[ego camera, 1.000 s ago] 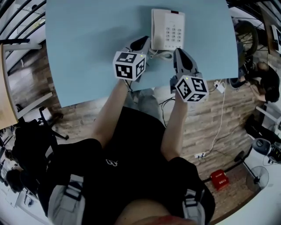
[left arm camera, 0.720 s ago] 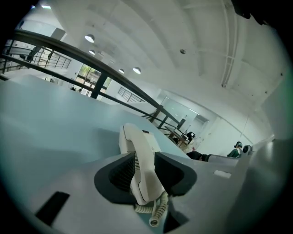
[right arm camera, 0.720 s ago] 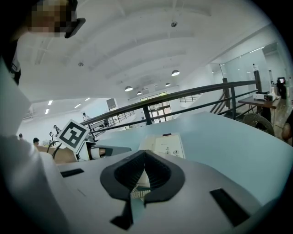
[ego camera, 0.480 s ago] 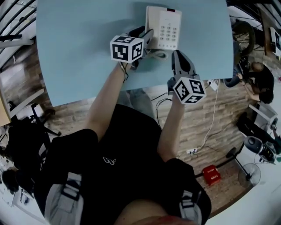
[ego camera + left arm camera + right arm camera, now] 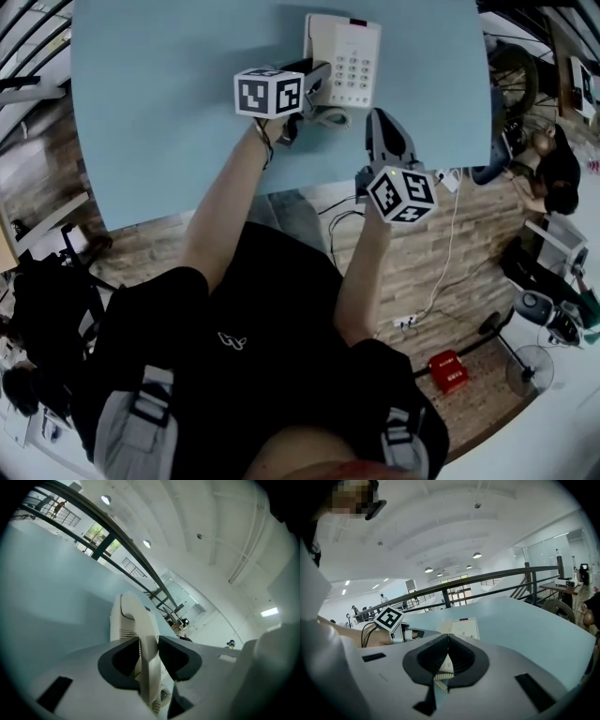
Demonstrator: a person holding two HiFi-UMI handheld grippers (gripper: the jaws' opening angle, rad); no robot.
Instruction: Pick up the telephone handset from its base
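Handset (image 5: 133, 616) lies on its telephone base (image 5: 366, 42), along the side of the base that is at 9 o'clock from the keypad (image 5: 356, 67). The base stands on the light blue table (image 5: 169, 112) close to its far edge, at about 12 o'clock from the person.

The left gripper (image 5: 149, 638) comes to the handset from 6 o'clock, low over the table. Its jaws stand apart, one on each side of the handset's middle part. The dark pads (image 5: 176, 656) are very near the plastic, but I cannot tell if they press on it. The handset is not lifted; it rests in its place on the base.

The right gripper (image 5: 378, 114) hovers near the front edge of the table, at about 5 o'clock from the base and apart from it. Its jaws are closed together with nothing between them. The coiled cord (image 5: 330, 118) lies on the table at 6 o'clock from the base, between the two grippers. In the right gripper view, part of this cord appears under the closed tips, and the marker cube (image 5: 389, 618) of the left gripper appears at 10 o'clock.
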